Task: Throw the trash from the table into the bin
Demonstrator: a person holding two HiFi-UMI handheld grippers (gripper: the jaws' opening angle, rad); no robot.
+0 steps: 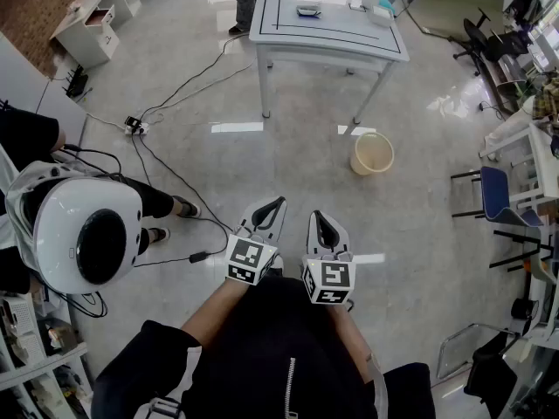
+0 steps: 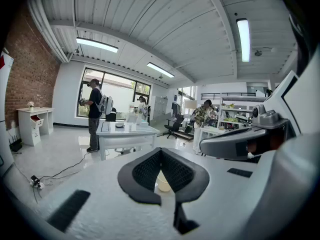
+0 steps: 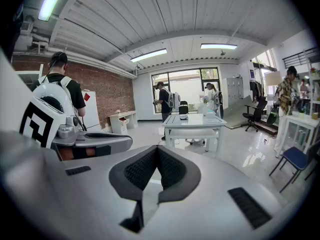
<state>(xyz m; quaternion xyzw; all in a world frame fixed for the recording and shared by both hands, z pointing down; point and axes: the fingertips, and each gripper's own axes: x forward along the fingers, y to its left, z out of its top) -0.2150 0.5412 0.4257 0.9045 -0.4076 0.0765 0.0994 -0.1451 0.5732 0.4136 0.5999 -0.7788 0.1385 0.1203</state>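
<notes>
head view, nearest: the person's dark jacket fills the bottom edge, both forearms drawn in close to the chest.
left gripper (image 1: 276, 204): held just ahead of the torso, nose forward and tipped a little down, marker cube facing up.
right gripper (image 1: 316, 218): just beside the left 1, parallel, same slight downward tilt.
table (image 1: 332, 49): well apart from both grippers, across the open floor; a small dark item (image 1: 307, 10) and some pale bits lie on its far part. which of them is trash i cannot tell.
bin (image 1: 373, 154): pale bucket on the floor, near the table's front right leg, between person and table.
left gripper view: the 2 pads meet at the tips with nothing between them; the bin shows through the gap below.
right gripper view: jaws pressed together, empty; the table stands straight ahead.
step, as i judge it: approach, nothing picked up yet.
doing it well: walk up past the bin, spread 1 gripper's jaws before reaching in, take 1 piece squarely.
</notes>
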